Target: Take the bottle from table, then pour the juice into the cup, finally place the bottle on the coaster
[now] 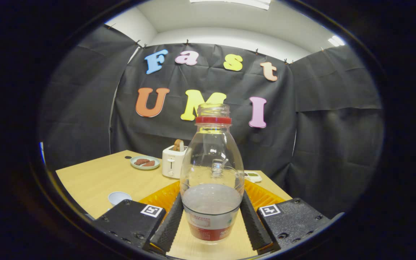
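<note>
Bottle (211,173), clear plastic w/ a red neck ring and no cap, stood upright at lower center of the frame, clamped between the gripper (211,220), both fingers (169,225) pressed against its lower sides. Dark juice filled roughly the bottom third, above a red-and-white label. Behind the bottle, an orange ridged mat (164,196) lay on the wooden table (96,180); whether this was the coaster couldn't be told. At lower left, just beyond the left finger's mount, sat a small pale cup (118,198). Farther back, left of center, a plate (145,162) w/ brown food pieces rested beside a white toaster (172,161) holding a slice of toast. A small white device (253,177) lay right of the bottle, near the table's far edge.
</note>
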### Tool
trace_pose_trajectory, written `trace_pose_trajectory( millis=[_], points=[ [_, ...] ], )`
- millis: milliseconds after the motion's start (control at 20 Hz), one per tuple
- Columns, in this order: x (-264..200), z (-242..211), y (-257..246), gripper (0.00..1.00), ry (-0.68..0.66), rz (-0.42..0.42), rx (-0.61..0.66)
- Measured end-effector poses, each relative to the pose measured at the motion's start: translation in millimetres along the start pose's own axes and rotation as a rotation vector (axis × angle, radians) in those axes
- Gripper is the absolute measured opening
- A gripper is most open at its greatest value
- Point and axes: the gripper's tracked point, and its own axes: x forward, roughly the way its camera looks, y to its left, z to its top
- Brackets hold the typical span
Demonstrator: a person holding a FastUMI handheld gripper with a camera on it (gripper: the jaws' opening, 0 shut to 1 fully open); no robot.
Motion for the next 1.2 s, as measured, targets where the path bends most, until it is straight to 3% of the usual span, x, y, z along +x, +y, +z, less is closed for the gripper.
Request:
trace_pose_trajectory(
  millis=[400, 600, 850, 1200],
  points=[
    [-2, -1, 14, 0.82, -0.003, 0.034, 0.008],
    [7, -8, 20, 0.82, 0.011, 0.031, -0.060],
    [28, -20, 22, 0.83, 0.062, 0.005, -0.233],
    [49, -39, 42, 0.83, 0.092, 0.041, -0.557]
  ],
)
